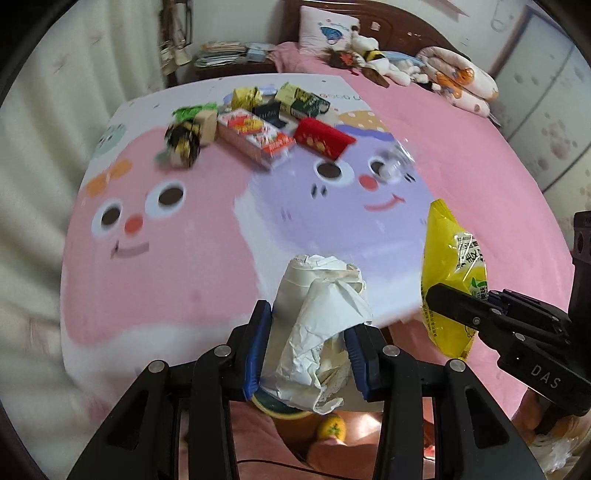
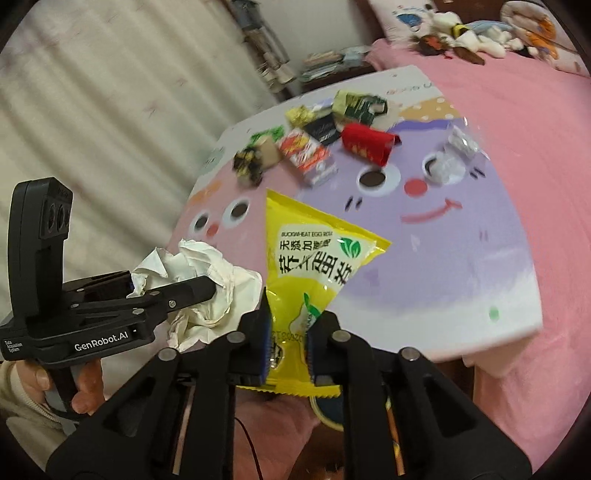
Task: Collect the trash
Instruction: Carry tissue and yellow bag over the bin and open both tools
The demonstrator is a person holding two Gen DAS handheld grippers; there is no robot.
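Note:
My left gripper (image 1: 310,321) is shut on a crumpled white paper wad (image 1: 325,288), held above the near edge of a cartoon-face mat (image 1: 192,258). My right gripper (image 2: 295,314) is shut on the lower end of a yellow snack bag (image 2: 314,251), which stands up between the pads. In the right wrist view the left gripper (image 2: 184,291) with the paper wad (image 2: 207,266) is at lower left. The right gripper (image 1: 443,291) and the yellow bag (image 1: 450,251) show at the right of the left wrist view. Several wrappers and boxes (image 1: 258,122) lie at the mat's far end.
A red wrapper (image 1: 325,138) and a clear plastic wrapper (image 1: 395,162) lie on the mat on a pink bed (image 1: 461,155). Plush toys (image 1: 373,59), a pillow (image 1: 328,26) and a folded blanket (image 1: 458,81) sit by the headboard. A curtain (image 1: 74,92) hangs on the left.

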